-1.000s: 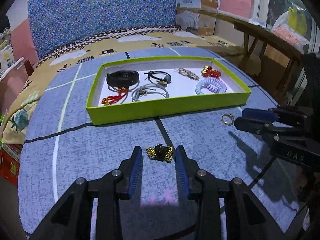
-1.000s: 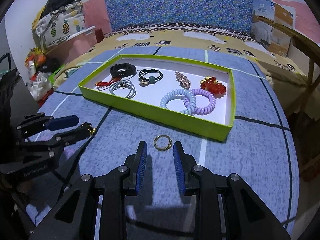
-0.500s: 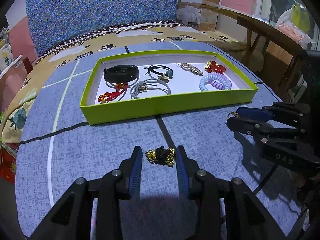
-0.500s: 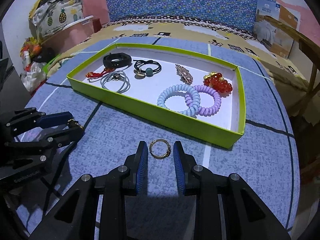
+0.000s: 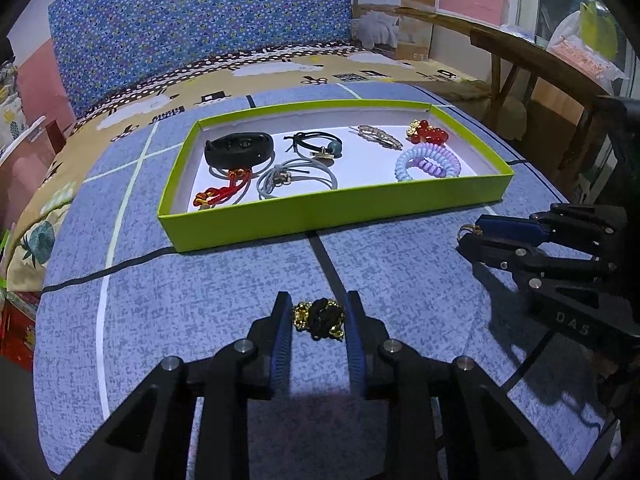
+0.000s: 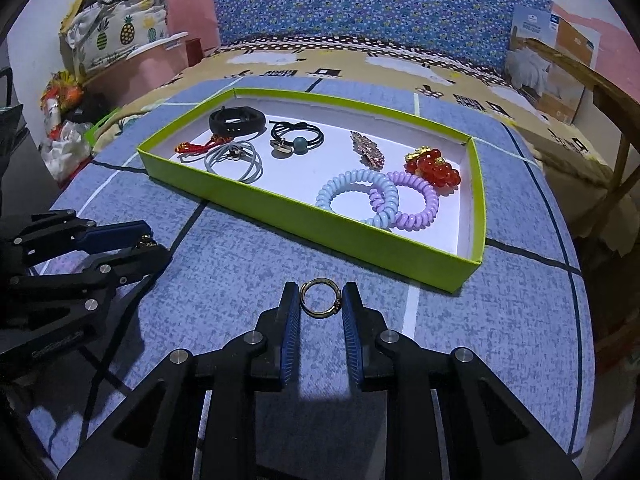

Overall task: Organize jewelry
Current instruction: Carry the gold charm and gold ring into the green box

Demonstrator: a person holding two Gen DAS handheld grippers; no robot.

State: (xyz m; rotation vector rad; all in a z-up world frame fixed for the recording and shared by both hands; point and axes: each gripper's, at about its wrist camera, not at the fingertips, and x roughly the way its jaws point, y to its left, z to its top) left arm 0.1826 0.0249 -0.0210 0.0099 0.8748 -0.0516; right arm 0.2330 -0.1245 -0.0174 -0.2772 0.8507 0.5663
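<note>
Two loose pieces remain on the blue speckled tablecloth (image 5: 208, 304), outside the shallow lime-green cardboard tray (image 5: 332, 216), and each gripper is set over one of them. The left gripper (image 5: 318, 322) straddles a small black-and-gold knotted ornament (image 5: 320, 318); its jaws have just been closing, and the blue pads now stand just beside the ornament on either side, with firm pressure not yet evident. The right gripper (image 6: 320, 300) straddles a thin gold-coloured metal ring (image 6: 320, 297) lying flat on the cloth; its jaws have likewise just been closing, and the pads appear to touch the ring's rim on both sides, though a secure clamp cannot be confirmed. The step in hand is therefore the paired grasp. The tray lies just beyond both pieces and already holds a black wristband (image 5: 239, 149), a grey elastic hair tie (image 5: 296, 178), pastel spiral hair ties (image 6: 376, 200) and a cluster of red beads (image 6: 432, 170). The next move calls for completing both closures, lifting clear of the cloth, and carrying each piece over the near wall to a bare white area of the tray floor. The ring, being thin and flat, may slip from the pads.
</note>
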